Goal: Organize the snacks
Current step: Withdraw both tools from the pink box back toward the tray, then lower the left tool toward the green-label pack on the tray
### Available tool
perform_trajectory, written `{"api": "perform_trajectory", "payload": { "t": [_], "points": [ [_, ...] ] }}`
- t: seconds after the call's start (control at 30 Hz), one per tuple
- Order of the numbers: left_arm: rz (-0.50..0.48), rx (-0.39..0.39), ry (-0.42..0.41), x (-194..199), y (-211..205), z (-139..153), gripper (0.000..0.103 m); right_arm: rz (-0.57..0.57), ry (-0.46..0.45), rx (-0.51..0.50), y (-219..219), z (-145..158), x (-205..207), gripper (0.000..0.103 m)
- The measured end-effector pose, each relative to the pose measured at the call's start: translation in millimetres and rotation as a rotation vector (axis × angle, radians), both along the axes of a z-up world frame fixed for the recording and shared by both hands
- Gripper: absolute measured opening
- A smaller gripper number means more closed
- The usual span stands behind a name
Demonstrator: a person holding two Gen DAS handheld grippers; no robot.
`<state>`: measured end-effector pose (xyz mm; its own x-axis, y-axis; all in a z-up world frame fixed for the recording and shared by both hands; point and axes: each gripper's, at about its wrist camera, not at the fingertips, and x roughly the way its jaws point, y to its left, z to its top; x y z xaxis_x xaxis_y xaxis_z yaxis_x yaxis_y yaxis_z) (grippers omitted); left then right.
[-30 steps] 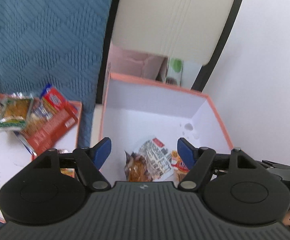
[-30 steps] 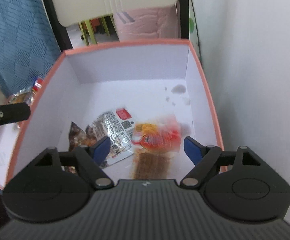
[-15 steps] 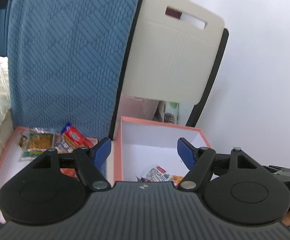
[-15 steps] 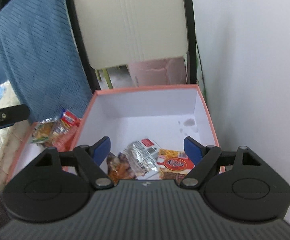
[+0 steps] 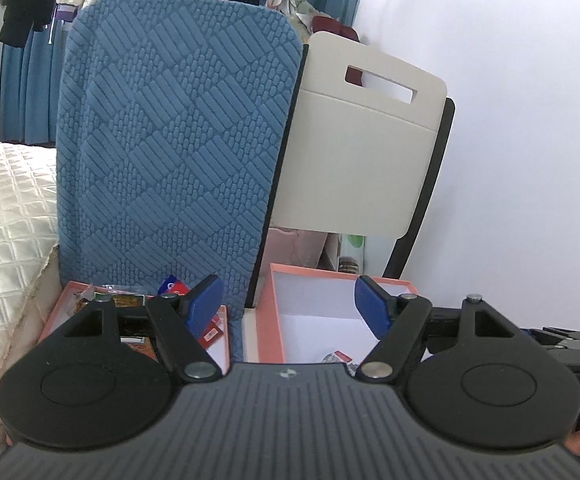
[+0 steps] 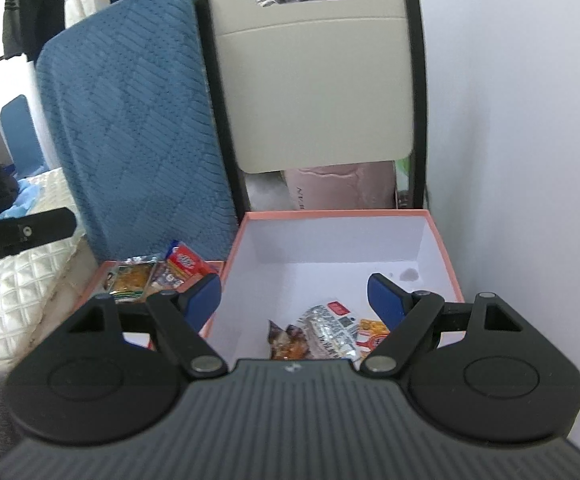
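A deep orange-rimmed white box (image 6: 441, 248) holds a silver snack packet (image 6: 329, 330), a brown one (image 6: 286, 340) and an orange one (image 6: 369, 334). It also shows in the left wrist view (image 5: 268, 320). Left of it a shallow orange lid (image 6: 98, 276) holds a green-edged packet (image 6: 130, 278) and a red packet (image 6: 184, 258). My right gripper (image 6: 293, 300) is open and empty, raised in front of the box. My left gripper (image 5: 290, 306) is open and empty, raised between lid (image 5: 56, 316) and box.
A blue quilted chair back (image 5: 178, 152) and a cream chair back (image 5: 357, 148) stand behind the boxes. A white wall (image 6: 521, 120) is on the right. A cream quilted bed (image 5: 6, 216) lies to the left. Clothes hang at the back.
Both grippers have pulled up and back from the box, both staying open and empty. The snacks in the box and lid have not moved.
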<state>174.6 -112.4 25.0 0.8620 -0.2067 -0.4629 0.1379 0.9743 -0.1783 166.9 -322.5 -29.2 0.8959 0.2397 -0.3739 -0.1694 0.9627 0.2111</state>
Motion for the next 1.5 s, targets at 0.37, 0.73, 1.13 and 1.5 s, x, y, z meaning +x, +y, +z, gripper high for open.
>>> {"api": "perform_trajectory", "payload": {
  "t": [0.37, 0.73, 1.13, 1.5],
  "points": [
    [0.019, 0.031, -0.022, -13, 36, -9, 0.077, 0.043, -0.008, -0.018, 44, -6, -17, 0.082],
    [0.068, -0.004, -0.021, -16, 75, -28, 0.077, 0.076, 0.007, -0.029, 85, -30, -13, 0.082],
    [0.088, -0.010, 0.037, -12, 104, -64, 0.077, 0.141, 0.033, -0.068, 131, -58, -11, 0.082],
    [0.069, -0.051, 0.112, -14, 125, -98, 0.077, 0.160, 0.061, -0.114, 156, -81, -26, 0.082]
  ]
}}
